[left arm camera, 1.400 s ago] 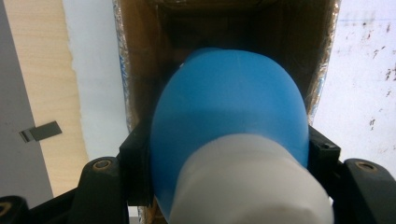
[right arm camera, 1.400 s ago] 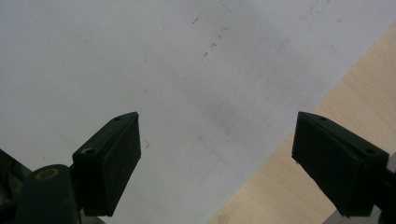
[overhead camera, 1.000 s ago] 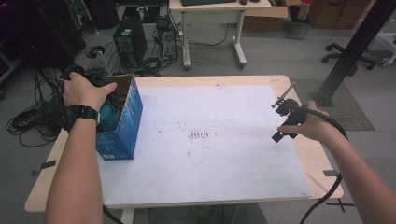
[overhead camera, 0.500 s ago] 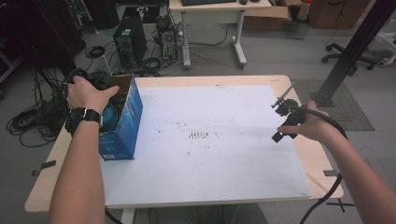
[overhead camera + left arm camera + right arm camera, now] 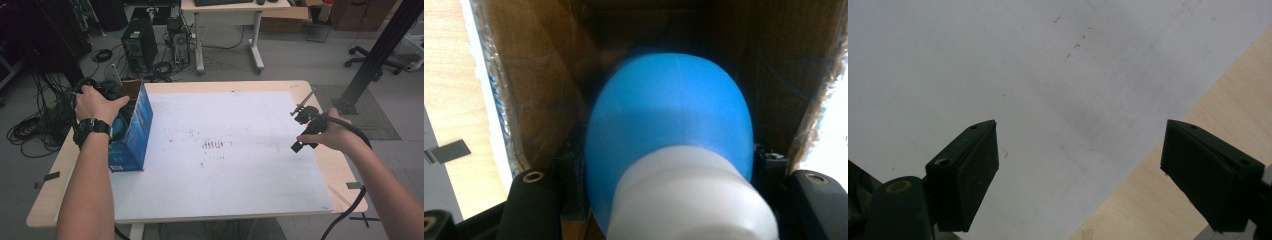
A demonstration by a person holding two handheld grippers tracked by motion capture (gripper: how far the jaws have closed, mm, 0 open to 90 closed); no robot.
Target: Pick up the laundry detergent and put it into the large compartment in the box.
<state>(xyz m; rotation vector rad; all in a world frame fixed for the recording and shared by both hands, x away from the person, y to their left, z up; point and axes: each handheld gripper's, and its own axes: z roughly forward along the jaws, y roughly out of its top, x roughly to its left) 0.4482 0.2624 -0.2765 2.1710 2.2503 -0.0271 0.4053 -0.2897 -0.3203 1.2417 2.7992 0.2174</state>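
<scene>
A blue cardboard box (image 5: 137,131) stands open-topped at the table's left side. My left gripper (image 5: 669,165) reaches down into it, shut on a rounded blue object with a white end (image 5: 674,130), with a black jaw pressed against each side. From above, a hand (image 5: 97,102) covers that gripper, and a bit of the blue object (image 5: 119,128) shows inside the box. My right gripper (image 5: 300,127) hovers at the right edge of the white sheet (image 5: 225,150). In its own view the right gripper (image 5: 1080,160) is open, with nothing between the jaws.
The white sheet covers most of the wooden table (image 5: 345,172), with faint dark marks (image 5: 215,145) near its middle. The box's brown inner walls (image 5: 539,85) close in around the blue object. Behind the table are computer towers (image 5: 135,45), cables and a desk.
</scene>
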